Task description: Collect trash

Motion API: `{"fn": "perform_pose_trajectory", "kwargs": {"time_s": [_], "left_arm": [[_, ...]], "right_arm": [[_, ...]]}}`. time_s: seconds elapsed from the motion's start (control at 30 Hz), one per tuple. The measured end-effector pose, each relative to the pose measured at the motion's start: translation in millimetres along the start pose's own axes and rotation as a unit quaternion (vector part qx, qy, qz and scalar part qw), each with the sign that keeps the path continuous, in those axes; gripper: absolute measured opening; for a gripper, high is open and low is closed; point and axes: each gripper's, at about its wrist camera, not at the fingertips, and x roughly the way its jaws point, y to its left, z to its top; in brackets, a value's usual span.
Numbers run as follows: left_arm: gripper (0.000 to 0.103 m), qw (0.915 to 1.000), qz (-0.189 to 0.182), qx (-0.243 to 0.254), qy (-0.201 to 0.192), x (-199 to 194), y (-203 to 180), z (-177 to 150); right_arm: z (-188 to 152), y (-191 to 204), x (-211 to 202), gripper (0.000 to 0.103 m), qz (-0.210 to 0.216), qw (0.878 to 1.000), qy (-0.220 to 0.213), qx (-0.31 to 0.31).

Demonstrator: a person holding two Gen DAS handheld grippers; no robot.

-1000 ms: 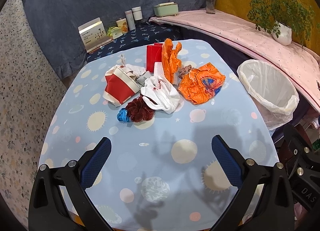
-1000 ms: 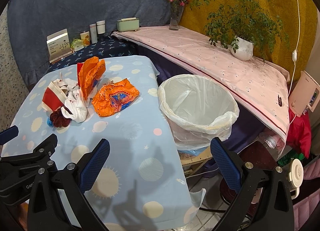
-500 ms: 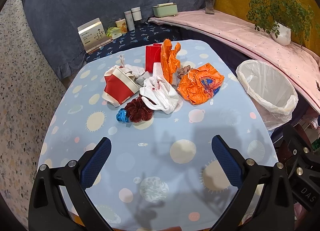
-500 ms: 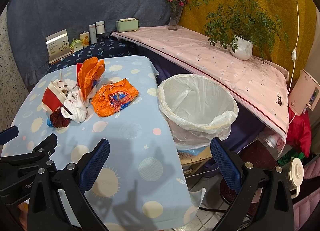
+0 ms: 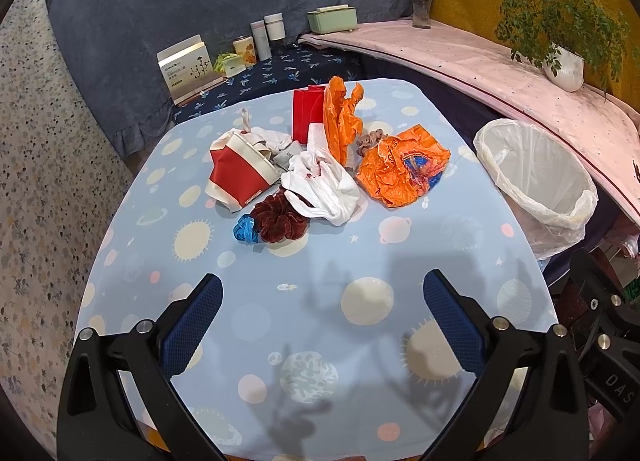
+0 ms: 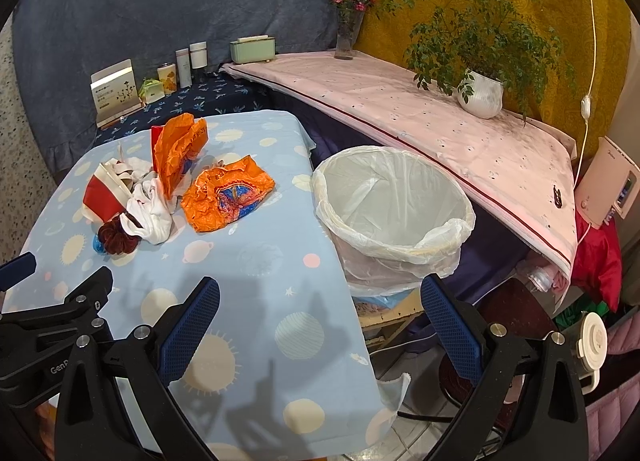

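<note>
Seen from the left gripper (image 5: 322, 307), jaws wide and empty above the table (image 5: 316, 341): trash pile (image 5: 320, 177) heaped at the table's far middle, bin (image 5: 536, 185) off its right edge. From the right gripper (image 6: 320, 311), likewise spread and empty: bin (image 6: 394, 201) hard against that edge, orange bag (image 6: 228, 193) nearest it. Likely trouble: flimsy bags slipping a shallow pinch, dragging neighbours, or missing the rim.

potted fern (image 6: 476, 45) in white pot on pink-covered ledge (image 6: 420, 117); flower vase (image 6: 346, 29); mint green box (image 6: 253, 49); white canisters (image 5: 268, 35); standing printed card (image 5: 188, 67).
</note>
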Motion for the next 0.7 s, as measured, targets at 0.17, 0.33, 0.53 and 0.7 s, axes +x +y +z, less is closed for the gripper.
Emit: {"fn": "perform_pose_trajectory", "kwargs": {"time_s": [0.17,0.33,0.53,0.7], "left_arm": [[0.096,1.0000,-0.004,-0.001,-0.002,0.1,0.4,-0.6],[0.096,1.0000,-0.007,0.002,-0.003,0.8,-0.9,-1.1],[0.096,0.9999,-0.010,0.005,-0.004,-0.3,-3.0,-0.9],[0.096,0.9998,-0.013,0.011,-0.007,-1.2,-6.1,-0.5]], "right_arm": [[-0.1,-2.4,-1.5,0.096,-0.004,1.000,-0.002,0.002],[-1.3,-4.6,-2.6,0.096,-0.008,1.000,-0.003,0.007],[-0.8,-7.1,-2.6,0.096,-0.012,1.000,-0.004,0.011],[-1.2,-7.7,-1.8,0.096,-0.013,1.000,-0.004,0.014]]}}
